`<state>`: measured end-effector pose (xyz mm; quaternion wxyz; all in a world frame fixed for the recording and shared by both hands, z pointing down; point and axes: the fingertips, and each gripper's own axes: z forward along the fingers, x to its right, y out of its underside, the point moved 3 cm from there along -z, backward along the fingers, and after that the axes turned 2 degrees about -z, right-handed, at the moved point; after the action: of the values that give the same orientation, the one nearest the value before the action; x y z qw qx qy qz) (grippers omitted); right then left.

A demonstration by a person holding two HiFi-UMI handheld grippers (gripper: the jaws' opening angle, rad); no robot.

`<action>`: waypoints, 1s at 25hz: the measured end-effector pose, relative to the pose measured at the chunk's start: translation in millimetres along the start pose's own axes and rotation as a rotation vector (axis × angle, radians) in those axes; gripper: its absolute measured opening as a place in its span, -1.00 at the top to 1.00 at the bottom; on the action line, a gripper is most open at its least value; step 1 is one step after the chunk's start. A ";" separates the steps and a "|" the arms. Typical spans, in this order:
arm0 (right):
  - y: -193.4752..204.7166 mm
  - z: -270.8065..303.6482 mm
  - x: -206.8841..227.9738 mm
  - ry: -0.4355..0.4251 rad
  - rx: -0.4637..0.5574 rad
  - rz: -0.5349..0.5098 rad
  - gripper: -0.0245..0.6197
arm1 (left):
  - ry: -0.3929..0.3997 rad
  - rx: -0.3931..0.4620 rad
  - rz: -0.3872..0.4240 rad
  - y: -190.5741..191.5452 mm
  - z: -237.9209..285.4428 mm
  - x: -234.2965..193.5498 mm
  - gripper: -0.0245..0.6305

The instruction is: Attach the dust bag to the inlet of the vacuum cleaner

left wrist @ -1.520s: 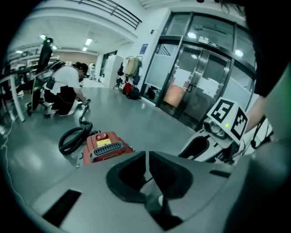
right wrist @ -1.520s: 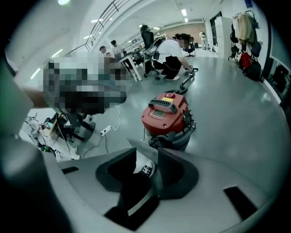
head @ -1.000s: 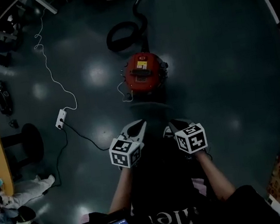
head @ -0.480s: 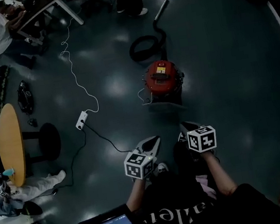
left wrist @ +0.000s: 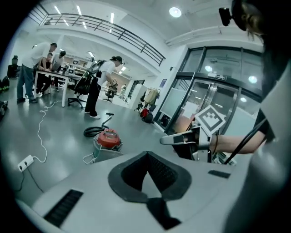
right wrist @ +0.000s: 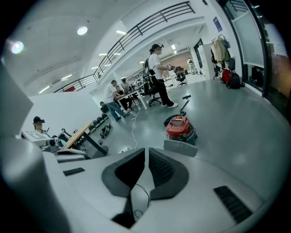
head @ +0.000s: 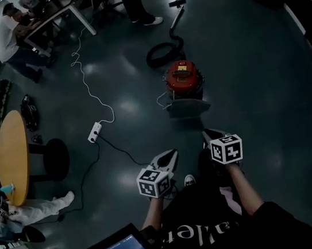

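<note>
A red canister vacuum cleaner (head: 183,79) stands on the dark floor, its black hose (head: 163,53) curling away behind it. A flat grey dust bag (head: 188,107) lies on the floor just in front of it. Both show ahead in the left gripper view as vacuum (left wrist: 108,137) and bag (left wrist: 107,152), and in the right gripper view as vacuum (right wrist: 178,126) and bag (right wrist: 180,148). My left gripper (head: 171,156) and right gripper (head: 209,136) hang side by side in the air, well short of the bag. Both are shut with nothing between their jaws.
A white power strip (head: 94,131) and its cable lie on the floor to the left. Further left stand a round wooden table (head: 11,157) and a black stool (head: 59,158). People sit and stand at a desk (head: 56,17) at the back left.
The head view has swung up and left, showing more of the room beyond the vacuum. Both grippers now sit lower and further right in the picture, farther from the vacuum, still shut.
</note>
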<state>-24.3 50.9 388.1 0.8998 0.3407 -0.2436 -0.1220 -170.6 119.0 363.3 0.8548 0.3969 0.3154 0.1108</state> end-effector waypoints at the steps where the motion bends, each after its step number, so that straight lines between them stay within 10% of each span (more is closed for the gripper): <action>1: 10.1 -8.3 -11.3 0.008 0.005 0.001 0.80 | 0.012 -0.005 0.002 10.4 -13.5 3.8 0.91; 10: 75.4 -71.3 -72.9 0.050 0.019 -0.117 0.80 | 0.050 -0.019 -0.036 89.0 -82.6 20.6 0.91; 25: 147.5 -169.3 -96.4 -0.027 0.018 -0.152 0.80 | 0.099 0.106 -0.032 103.3 -105.6 124.2 0.91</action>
<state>-10.2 290.6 343.2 0.8815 0.3646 -0.2301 -0.1924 -134.1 306.2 333.3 0.8176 0.4307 0.3689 0.0994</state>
